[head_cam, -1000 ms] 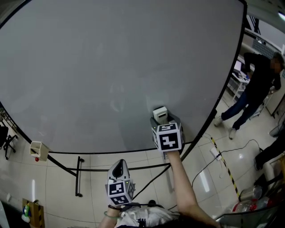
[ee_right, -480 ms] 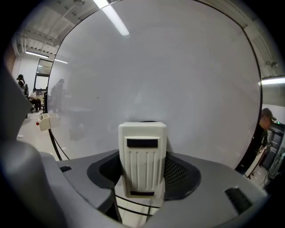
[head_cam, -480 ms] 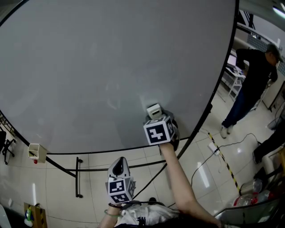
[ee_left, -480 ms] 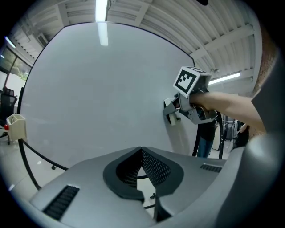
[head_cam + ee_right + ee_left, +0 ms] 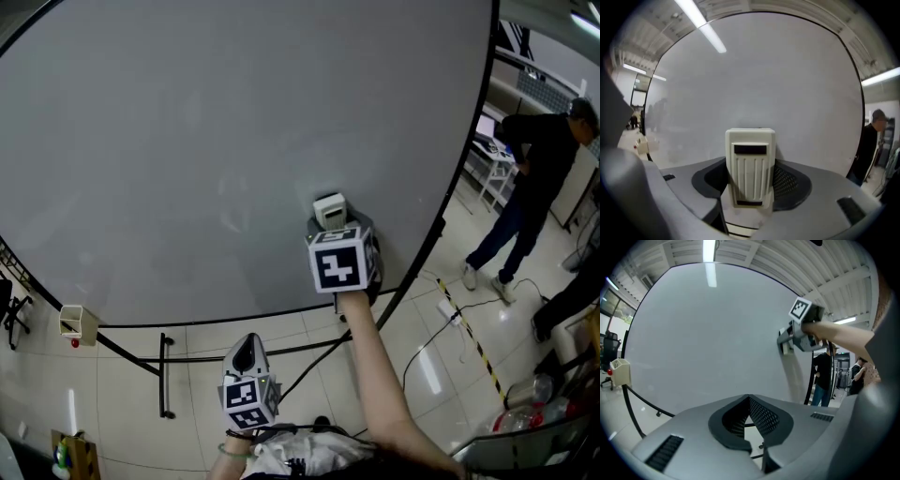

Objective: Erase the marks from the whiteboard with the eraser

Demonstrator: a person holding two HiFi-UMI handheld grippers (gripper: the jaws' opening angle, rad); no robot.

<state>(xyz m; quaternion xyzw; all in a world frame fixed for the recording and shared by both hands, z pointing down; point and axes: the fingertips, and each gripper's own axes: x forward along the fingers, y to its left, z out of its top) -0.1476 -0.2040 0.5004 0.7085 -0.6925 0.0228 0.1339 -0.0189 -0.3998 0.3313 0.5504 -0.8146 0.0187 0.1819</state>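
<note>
The right gripper (image 5: 751, 187) was clamped on the eraser (image 5: 750, 161), held against the whiteboard (image 5: 187, 141). The left gripper (image 5: 749, 403) hung low, jaws together and empty.

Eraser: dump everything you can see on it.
The cream, rectangular plastic eraser has a vertically ribbed back with a dark slot near its top and a thinner one at its base. It stands upright, clamped at its sides between the right hand-held gripper's jaws, its far face seemingly against the large grey-white whiteboard, low and right of centre.
</note>
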